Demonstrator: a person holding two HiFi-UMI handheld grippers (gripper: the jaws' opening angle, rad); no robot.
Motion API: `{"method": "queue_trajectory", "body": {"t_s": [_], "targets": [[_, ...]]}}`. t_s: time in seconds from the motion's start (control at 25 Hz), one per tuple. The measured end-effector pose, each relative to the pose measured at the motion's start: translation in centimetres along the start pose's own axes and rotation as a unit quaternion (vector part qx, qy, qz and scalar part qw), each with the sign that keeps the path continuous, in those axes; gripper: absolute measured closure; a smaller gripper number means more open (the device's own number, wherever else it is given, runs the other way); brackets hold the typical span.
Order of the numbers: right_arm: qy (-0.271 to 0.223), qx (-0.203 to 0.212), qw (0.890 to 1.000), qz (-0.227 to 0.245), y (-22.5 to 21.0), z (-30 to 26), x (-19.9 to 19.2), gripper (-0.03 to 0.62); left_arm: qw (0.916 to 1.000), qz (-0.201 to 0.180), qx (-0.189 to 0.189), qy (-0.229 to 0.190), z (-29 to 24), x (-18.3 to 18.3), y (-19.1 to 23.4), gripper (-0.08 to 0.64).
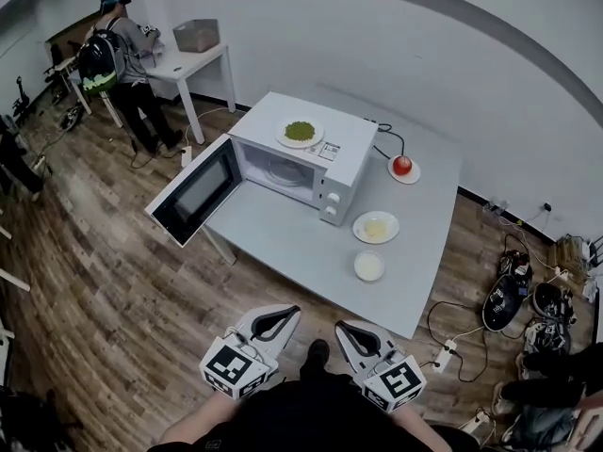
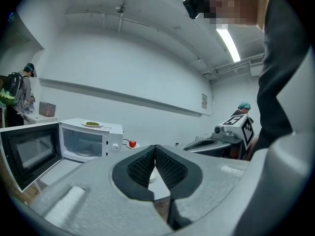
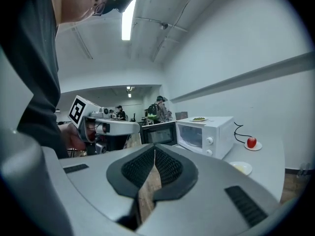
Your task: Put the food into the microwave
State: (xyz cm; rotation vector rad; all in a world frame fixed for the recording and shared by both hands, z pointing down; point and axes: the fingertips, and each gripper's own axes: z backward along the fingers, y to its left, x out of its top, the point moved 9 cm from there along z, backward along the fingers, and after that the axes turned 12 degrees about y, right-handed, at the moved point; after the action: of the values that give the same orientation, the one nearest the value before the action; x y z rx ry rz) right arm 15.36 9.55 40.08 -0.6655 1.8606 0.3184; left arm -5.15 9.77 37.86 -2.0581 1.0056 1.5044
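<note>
The white microwave (image 1: 301,163) stands on the grey table (image 1: 283,238) with its door (image 1: 193,191) swung wide open to the left and its cavity empty. A plate of green food (image 1: 300,132) rests on the microwave's top. To its right lie a red fruit on a saucer (image 1: 402,166), a plate of pale yellow food (image 1: 376,227) and a white bowl (image 1: 368,266). My left gripper (image 1: 285,313) and right gripper (image 1: 345,329) hover side by side short of the table's near edge, both shut and empty. In the gripper views the left gripper (image 2: 155,147) and right gripper (image 3: 154,149) show their pads touching.
A person with a backpack (image 1: 118,59) stands at a white desk (image 1: 193,64) with a box (image 1: 196,36) at the far left. Cables, a power strip (image 1: 443,354) and helmets (image 1: 509,299) lie on the wooden floor to the table's right.
</note>
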Motion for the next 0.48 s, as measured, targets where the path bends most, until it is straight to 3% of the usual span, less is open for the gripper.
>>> {"method": "queue_trajectory", "body": {"t_s": [0.16, 0.48], "targets": [[0.009, 0.006, 1.0, -0.011, -4.5, -0.9, -0.1, 0.577, 0.9998, 0.014, 0.004, 0.009, -4.3, 1.0, 1.7, 0.551], [0.018, -0.027, 0.999, -0.039, -11.2, -1.8, -1.3, 0.577, 0.9995, 0.001, -0.007, 0.031, -9.0, 2.5, 2.5, 0.551]]}}
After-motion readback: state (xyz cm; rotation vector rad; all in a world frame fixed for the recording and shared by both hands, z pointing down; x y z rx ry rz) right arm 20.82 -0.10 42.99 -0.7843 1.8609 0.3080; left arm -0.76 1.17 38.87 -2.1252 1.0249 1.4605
